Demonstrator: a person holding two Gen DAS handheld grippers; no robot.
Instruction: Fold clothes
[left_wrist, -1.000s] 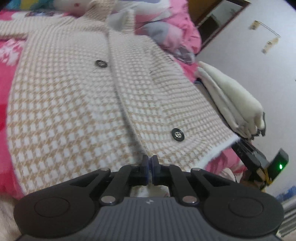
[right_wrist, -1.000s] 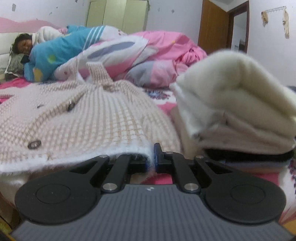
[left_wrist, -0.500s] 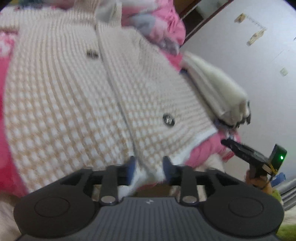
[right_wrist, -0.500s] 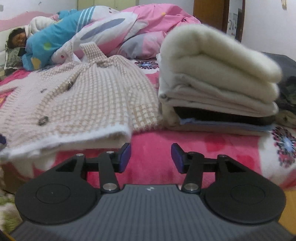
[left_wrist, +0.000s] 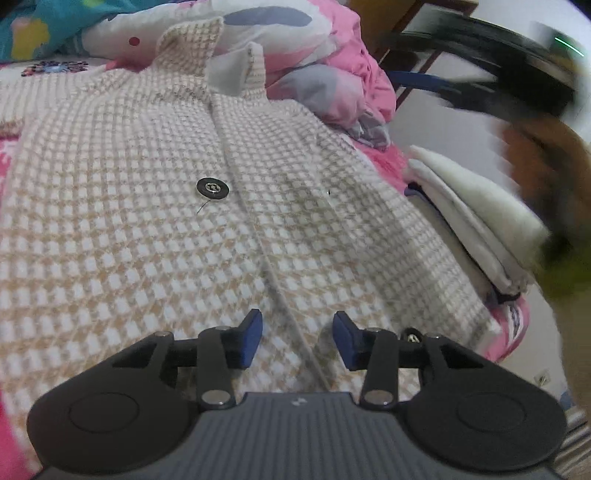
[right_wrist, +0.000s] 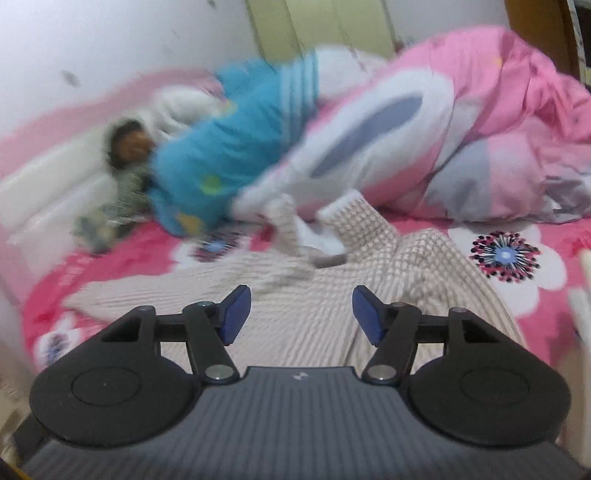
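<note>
While both pairs of blue pads stand apart with nothing pinched between them, the left gripper (left_wrist: 297, 338) hovers low over the bottom of the houndstooth cardigan (left_wrist: 155, 236), its jaws moderately parted after just opening and straddling the front placket (left_wrist: 258, 236) that runs away from it toward the collar (left_wrist: 207, 48). That line is the garment's long axis, and it lies almost straight ahead of this gripper, hem nearest, collar farthest. One dark button (left_wrist: 212, 188) sits just left of the placket, farther out. To the gripper's right, past the cardigan's side edge, lies a stack of folded cream clothes (left_wrist: 476, 221). The right gripper (right_wrist: 301, 314), its jaws wider and just opening further, is above the cardigan nearer the collar end, with the right shoulder and the sleeve beneath and ahead of it; this view is blurred. I judge the right hand nearer the upper body and sleeves, the left nearer the hem, so a sleeve or side fold would fall to the right. The cardigan is spread flat, face up on the pink floral bedsheet (right_wrist: 517, 258), buttoned shut, a thick beige-and-white knit with white edging. Beyond the collar lie a heaped pink quilt (right_wrist: 498, 110) and a person lying under a blue cover.
</note>
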